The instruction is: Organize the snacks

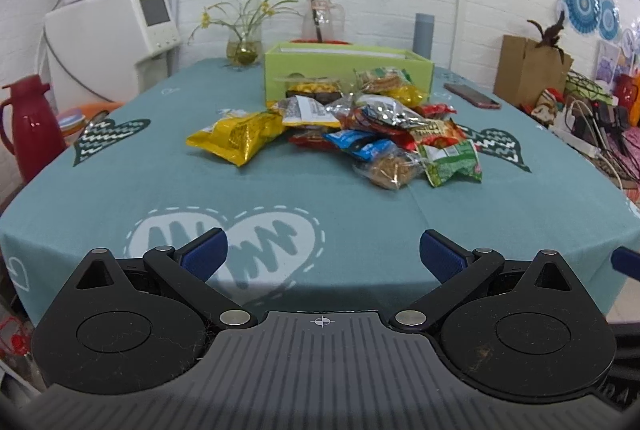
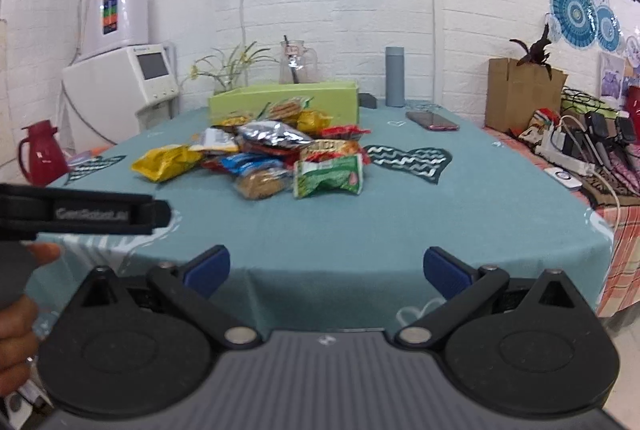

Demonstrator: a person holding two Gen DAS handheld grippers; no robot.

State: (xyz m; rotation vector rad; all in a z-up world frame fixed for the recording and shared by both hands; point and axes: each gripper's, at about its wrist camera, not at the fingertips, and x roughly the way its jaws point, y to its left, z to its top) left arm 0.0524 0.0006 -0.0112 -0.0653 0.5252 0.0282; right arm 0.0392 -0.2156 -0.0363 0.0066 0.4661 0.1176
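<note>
A pile of snack packets [image 1: 360, 126] lies mid-table on the teal cloth, also in the right wrist view [image 2: 272, 154]. It includes a yellow bag [image 1: 236, 136], a green bag [image 1: 454, 160] and a clear biscuit pack [image 1: 390, 170]. A lime green box [image 1: 348, 72] stands open just behind the pile, also in the right wrist view [image 2: 284, 100]. My left gripper [image 1: 323, 254] is open and empty at the table's near edge. My right gripper [image 2: 326, 270] is open and empty, also at the near edge, to the right of the left one.
A phone [image 1: 472, 96] lies right of the box. A flower vase [image 1: 244, 50], glass jug [image 1: 320, 18] and grey flask [image 2: 395, 76] stand at the table's far edge. A red thermos [image 1: 28, 126] stands left; chargers and cables [image 2: 588, 146] clutter the right.
</note>
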